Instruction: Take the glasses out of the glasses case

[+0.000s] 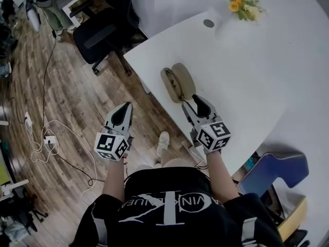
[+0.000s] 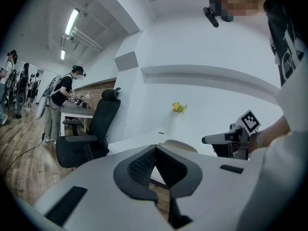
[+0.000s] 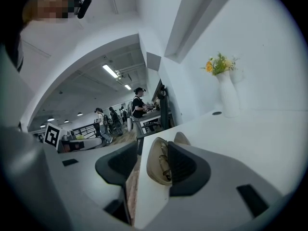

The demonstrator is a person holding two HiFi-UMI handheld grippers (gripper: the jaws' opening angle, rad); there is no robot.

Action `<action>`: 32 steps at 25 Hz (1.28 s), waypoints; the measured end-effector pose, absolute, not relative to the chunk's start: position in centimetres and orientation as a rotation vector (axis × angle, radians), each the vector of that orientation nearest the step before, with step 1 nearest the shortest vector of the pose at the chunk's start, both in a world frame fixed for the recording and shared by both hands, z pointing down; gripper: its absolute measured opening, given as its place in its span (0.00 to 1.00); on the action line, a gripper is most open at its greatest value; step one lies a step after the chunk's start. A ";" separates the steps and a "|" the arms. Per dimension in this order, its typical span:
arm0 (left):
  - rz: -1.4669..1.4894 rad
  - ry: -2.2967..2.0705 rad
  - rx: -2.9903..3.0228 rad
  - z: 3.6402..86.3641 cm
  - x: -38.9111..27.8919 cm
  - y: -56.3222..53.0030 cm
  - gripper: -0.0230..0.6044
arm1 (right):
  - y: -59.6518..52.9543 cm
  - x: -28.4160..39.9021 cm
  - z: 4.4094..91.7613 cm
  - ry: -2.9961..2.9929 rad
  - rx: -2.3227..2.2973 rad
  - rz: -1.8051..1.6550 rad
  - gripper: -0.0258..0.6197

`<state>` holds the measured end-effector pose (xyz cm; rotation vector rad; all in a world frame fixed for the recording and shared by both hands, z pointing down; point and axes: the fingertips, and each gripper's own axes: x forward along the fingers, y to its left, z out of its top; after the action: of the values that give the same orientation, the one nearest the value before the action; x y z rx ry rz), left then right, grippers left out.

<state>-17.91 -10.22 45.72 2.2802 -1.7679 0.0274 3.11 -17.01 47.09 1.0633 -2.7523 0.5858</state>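
Note:
An open beige glasses case (image 1: 177,82) lies near the white table's (image 1: 247,76) front left edge, lid up. In the right gripper view the glasses (image 3: 164,166) lie folded inside the case (image 3: 153,170). My right gripper (image 1: 191,103) is just short of the case's near end, open, with nothing between its pads (image 3: 185,167); the case shows through the gap. My left gripper (image 1: 127,107) hangs over the wooden floor, left of the table and apart from the case, its pads (image 2: 142,165) meeting at the tips, holding nothing. The left gripper view shows the case's lid (image 2: 180,146) and my right gripper (image 2: 226,139).
A black office chair (image 1: 100,32) stands at the table's far left corner. A vase of yellow flowers (image 1: 245,5) and a round grommet (image 1: 208,23) are at the table's far side. Cables (image 1: 46,138) trail over the floor. A blue chair (image 1: 277,171) sits at my right.

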 end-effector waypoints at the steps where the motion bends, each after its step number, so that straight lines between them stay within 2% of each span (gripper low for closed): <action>1: 0.036 -1.772 2.283 45.7 -17.8 -10.7 0.06 | -17.4 2.8 47.2 -2.751 1.052 0.581 0.35; 19: 0.083 -1.672 2.345 45.8 -15.4 -17.9 0.06 | -21.4 0.4 50.9 -2.582 1.026 0.555 0.33; 25: 0.077 -1.646 2.367 46.1 -14.4 -19.3 0.06 | -22.3 -0.2 52.0 -2.493 1.004 0.445 0.33; 32: 0.073 -1.574 2.359 47.7 -15.1 -20.8 0.06 | -22.4 -0.6 53.5 -2.385 0.967 0.452 0.29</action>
<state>-15.11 -20.81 47.72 2.3588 -1.5736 0.0734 -0.62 -22.40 53.55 0.9669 -2.3846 0.4523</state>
